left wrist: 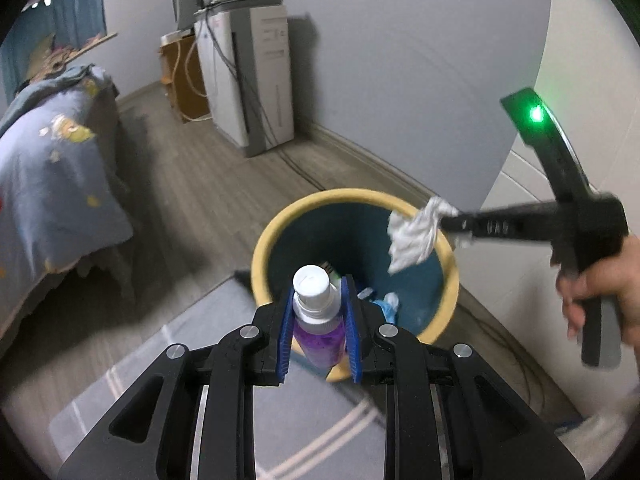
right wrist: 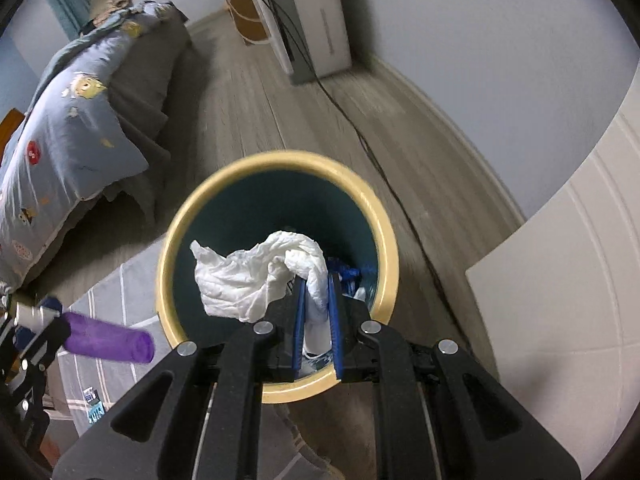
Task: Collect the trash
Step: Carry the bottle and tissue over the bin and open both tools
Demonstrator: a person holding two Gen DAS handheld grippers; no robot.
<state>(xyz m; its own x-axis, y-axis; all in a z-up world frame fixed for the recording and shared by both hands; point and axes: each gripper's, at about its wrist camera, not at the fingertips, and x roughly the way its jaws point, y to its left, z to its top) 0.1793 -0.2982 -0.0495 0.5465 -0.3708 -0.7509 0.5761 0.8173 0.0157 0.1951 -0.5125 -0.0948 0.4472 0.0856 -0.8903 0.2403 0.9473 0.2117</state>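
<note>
The room was a bedroom with a grey wood floor, a pale wall, a bed under a blue patterned cover at one side and a white appliance standing against the wall with cables trailing from it. A round bin, yellow at the rim and dark teal inside, stood on the floor at the edge of a grey rug, and some blue and white scraps already lay in its bottom. The left gripper was closed partway on a purple bottle with a white cap, its blue pads pressing the bottle's sides just below the neck; the bottle hung at the near rim of the bin, not yet clearly over the opening. The right gripper, held in a hand, was pinched almost fully shut on a crumpled white tissue, which dangled over the bin's mouth. Both pieces of trash appeared collected, so the step in hand looked to be the carry to the bin and the drop. The next move would call for parting the right fingers so the tissue falls inside, and for bringing the bottle farther over the opening before the left fingers let go, since a release at the rim could send it onto the rug. The tissue was light and might cling to a pad.
</note>
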